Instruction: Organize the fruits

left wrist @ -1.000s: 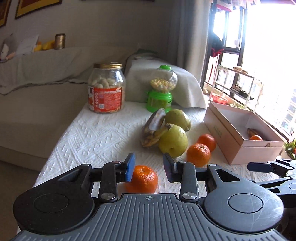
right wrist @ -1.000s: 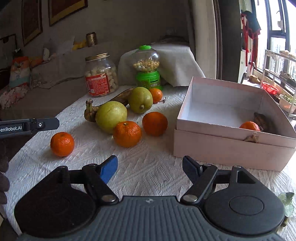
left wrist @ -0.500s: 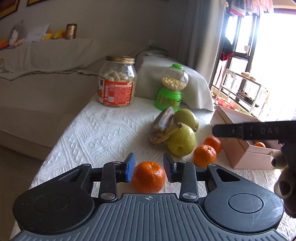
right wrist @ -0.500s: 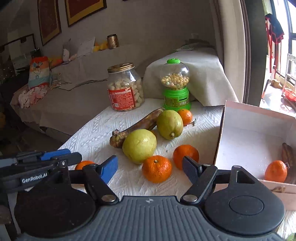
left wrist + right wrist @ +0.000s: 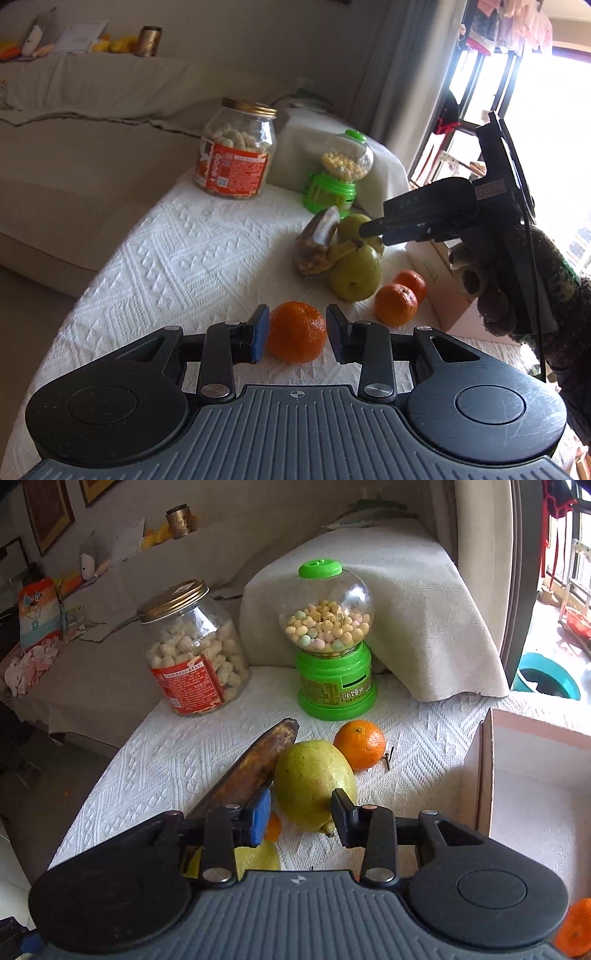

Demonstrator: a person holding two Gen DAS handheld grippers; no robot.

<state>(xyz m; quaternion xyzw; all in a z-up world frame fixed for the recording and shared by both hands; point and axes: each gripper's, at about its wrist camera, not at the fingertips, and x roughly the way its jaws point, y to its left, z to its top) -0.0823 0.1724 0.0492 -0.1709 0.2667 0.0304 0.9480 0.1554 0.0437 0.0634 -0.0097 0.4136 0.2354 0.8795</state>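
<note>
In the left wrist view an orange point(image 5: 295, 331) lies on the white cloth between the fingers of my left gripper point(image 5: 296, 339); the jaws stand open just beside it. Beyond lie two more oranges point(image 5: 396, 304), a green pear point(image 5: 355, 275) and a brown banana point(image 5: 317, 242). My right gripper point(image 5: 299, 821) is open, its fingers on either side of the near end of another green pear point(image 5: 312, 783). The banana point(image 5: 251, 766) leans on that pear's left, and an orange point(image 5: 360, 744) sits behind it. The right gripper also shows in the left wrist view point(image 5: 373, 232), above the fruit.
A pink box point(image 5: 484, 760) stands at the right with its open side up. A peanut jar point(image 5: 192, 650) and a green candy dispenser point(image 5: 332, 642) stand at the back of the table. A covered sofa runs along the left.
My right gripper has moved forward over the fruit pile, narrowed, and now straddles the far pear. My left gripper has stayed around its orange and the view has tilted.
</note>
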